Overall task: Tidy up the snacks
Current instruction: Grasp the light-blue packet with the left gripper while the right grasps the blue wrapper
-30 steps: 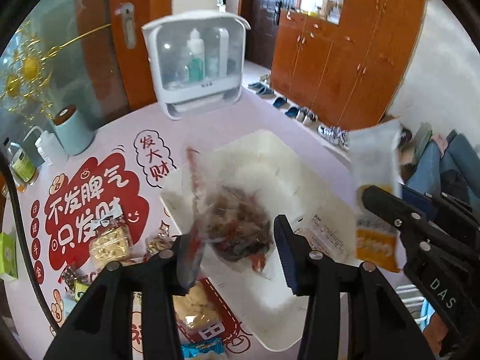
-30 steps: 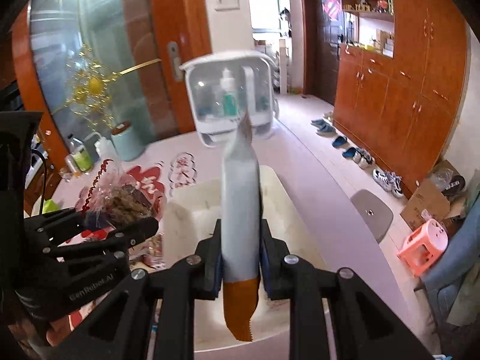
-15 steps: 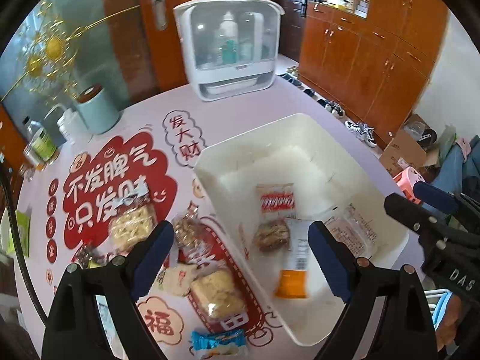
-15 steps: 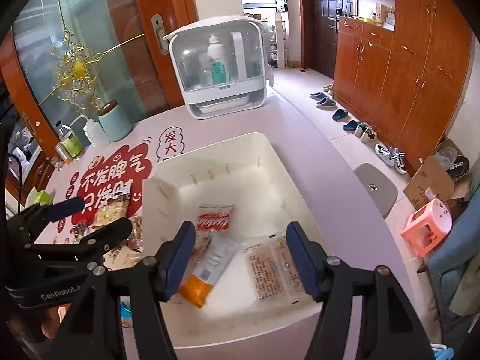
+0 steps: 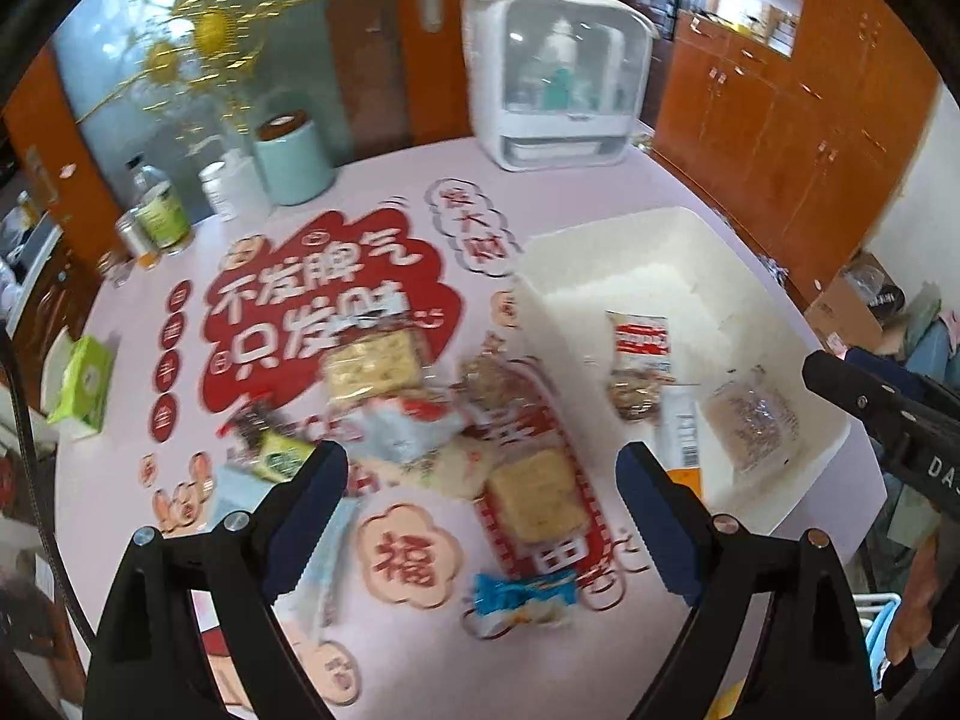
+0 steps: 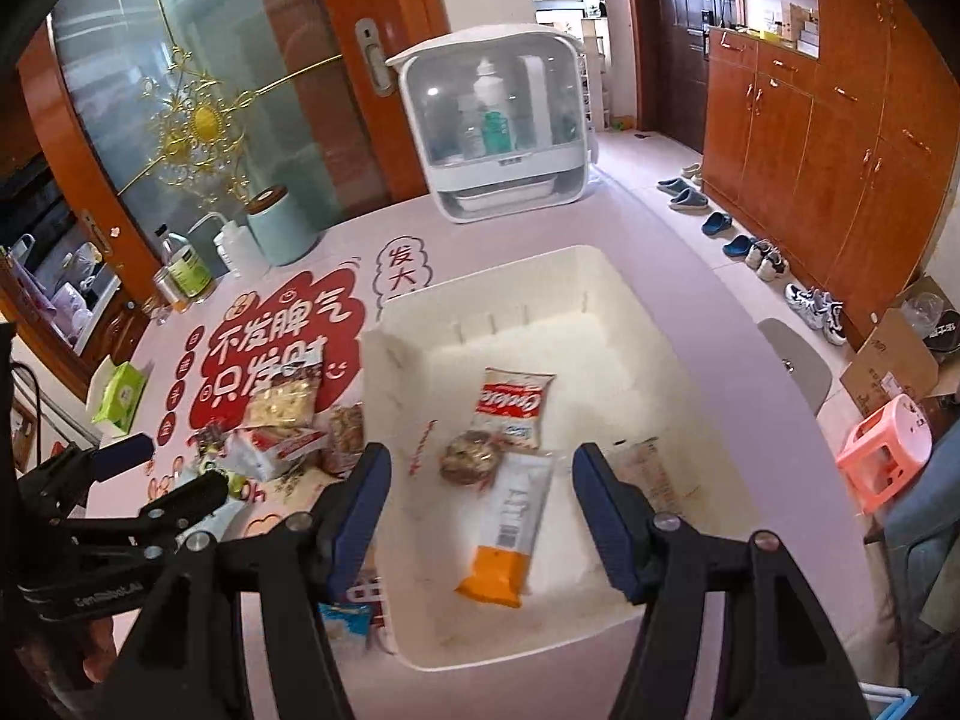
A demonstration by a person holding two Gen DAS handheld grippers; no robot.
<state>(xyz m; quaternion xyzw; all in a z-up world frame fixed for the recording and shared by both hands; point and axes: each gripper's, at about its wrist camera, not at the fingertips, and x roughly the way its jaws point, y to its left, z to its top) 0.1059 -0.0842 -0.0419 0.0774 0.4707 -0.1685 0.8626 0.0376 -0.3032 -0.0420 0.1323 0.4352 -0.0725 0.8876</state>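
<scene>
Room: wooden cabinets along one wall, glass door behind, pink tabletop (image 6: pixel 690 276) with a red printed mat (image 5: pixel 336 312).
Bin: white bin (image 6: pixel 600 276) sits on the right half of the tabletop, snacks go in here I'm guessing.
Already in: red-and-white packet (image 6: pixel 513 405), round brown snack (image 6: pixel 468 457), long white-and-orange packet (image 6: pixel 510 531), and a clear-wrapped one (image 6: pixel 651 474) by the right wall. So four in.
Still out: the loose pile left of the bin, including a cracker pack (image 5: pixel 372 363), a white-and-red bag (image 5: pixel 408 426), a square biscuit pack (image 5: pixel 537 495), a blue wrapper (image 5: pixel 522 597) and a small green one (image 5: pixel 282 456). Bit blurry, can't count them all.
Left gripper (image 5: pixel 483 483): jaws wide, nothing held, hanging over the pile.
Right gripper (image 6: pixel 480 495): jaws wide too, empty, over the bin.
Progress: less than half done imo, most of the pile is left.
Other stuff: white cosmetics case (image 6: pixel 498 126), mint canister (image 6: pixel 279 228), green tissue box (image 6: pixel 120 390), not snacks.
</scene>
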